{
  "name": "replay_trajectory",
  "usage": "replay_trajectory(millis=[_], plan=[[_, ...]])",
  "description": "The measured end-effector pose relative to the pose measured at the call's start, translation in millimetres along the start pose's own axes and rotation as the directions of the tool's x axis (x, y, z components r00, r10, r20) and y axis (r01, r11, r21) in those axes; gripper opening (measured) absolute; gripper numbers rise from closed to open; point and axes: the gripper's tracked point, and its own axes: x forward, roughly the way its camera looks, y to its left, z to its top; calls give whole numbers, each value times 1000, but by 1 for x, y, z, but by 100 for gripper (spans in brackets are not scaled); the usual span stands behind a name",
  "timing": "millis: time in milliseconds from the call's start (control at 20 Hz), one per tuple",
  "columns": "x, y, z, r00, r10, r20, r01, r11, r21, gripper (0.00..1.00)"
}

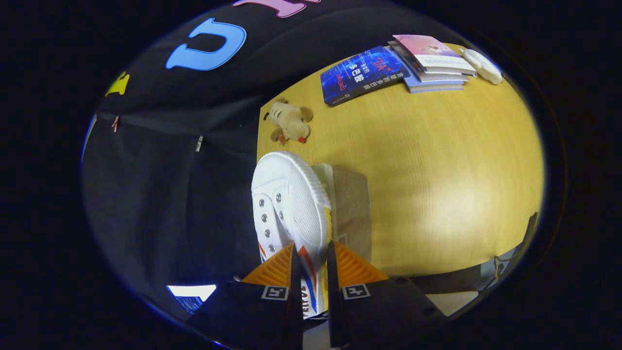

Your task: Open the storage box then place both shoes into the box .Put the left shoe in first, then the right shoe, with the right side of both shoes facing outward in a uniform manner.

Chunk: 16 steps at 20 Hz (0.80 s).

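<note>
So the jaws [311, 253] are pinched onto the side wall of a white canvas shoe [290, 204], one finger on each face of the fabric near the collar, with a red and blue stripe showing right between them. That shoe has a ribbed rubber toe cap, a woven mesh-looking canvas upper, and two rows of small metal eyelets, no laces that I can make out. It stretches away from the fingers, toe pointing toward a little plush toy [290, 121], a tan fuzzy dog-like thing lying on the surface near its edge. Just beside the shoe, on the side away from the dark cloth wall, sits something pale and translucent with flat panels, the storage box [351, 214] as far as I can tell, though I can't tell if its lid is open. Whether the shoe is resting on anything or hanging off the edge is hard to say. The surface [437, 160] is a yellowish wood-grain laminate, smooth with a soft glare. Well beyond everything, a glossy blue book [362, 74] leans against a small stack of books [432, 61], and a lumpy white object [483, 65] lies just beside that stack.
</note>
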Motion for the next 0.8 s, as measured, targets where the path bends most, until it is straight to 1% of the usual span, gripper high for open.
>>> replay_trajectory(millis=[250, 400, 450, 500, 600, 700, 800], plan=[[40, 2, -19, 997, -59, -41, 60, 998, 29, 25], [51, -9, -24, 993, -109, -45, 109, 994, 15, 25], [52, -9, -23, 993, -112, -37, 112, 994, 14, 26], [52, -7, -24, 994, -105, -40, 106, 994, 12, 32], [52, 0, -22, 996, -81, -29, 81, 996, 21, 39], [48, 1, -15, 997, -74, -4, 74, 997, 9, 45], [45, 2, -11, 998, -62, 8, 62, 998, 4, 59]])
